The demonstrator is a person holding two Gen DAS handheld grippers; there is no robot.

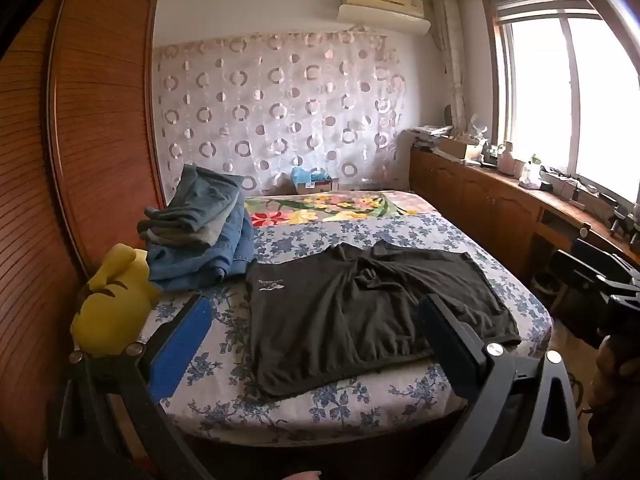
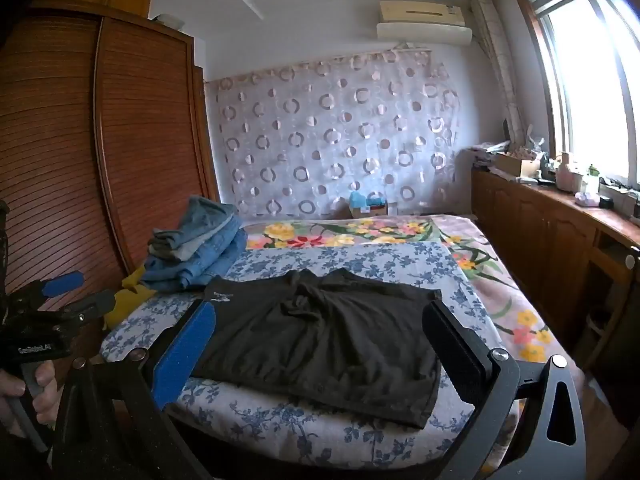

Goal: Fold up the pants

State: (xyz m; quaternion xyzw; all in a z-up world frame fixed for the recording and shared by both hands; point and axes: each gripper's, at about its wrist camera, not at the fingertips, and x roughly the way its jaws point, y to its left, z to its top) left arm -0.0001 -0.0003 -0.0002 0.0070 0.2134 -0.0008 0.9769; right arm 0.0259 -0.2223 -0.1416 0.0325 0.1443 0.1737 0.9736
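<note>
Left of the left gripper (image 1: 316, 320) sit a yellow plush toy (image 1: 114, 312) and a stack of folded jeans (image 1: 204, 232), likely earlier pairs already done, while the black pants (image 1: 360, 308) lie spread and rumpled on the bed (image 1: 360, 404) straight ahead of it, reaching past both of its fingers, which stand wide apart and hold nothing. The right gripper (image 2: 320, 332) is likewise spread and empty, raised short of the pants, which lie ahead between its fingers. By my reading no fold has begun on this pair: no edge is pinched, so grasping, folding and stacking all remain.
</note>
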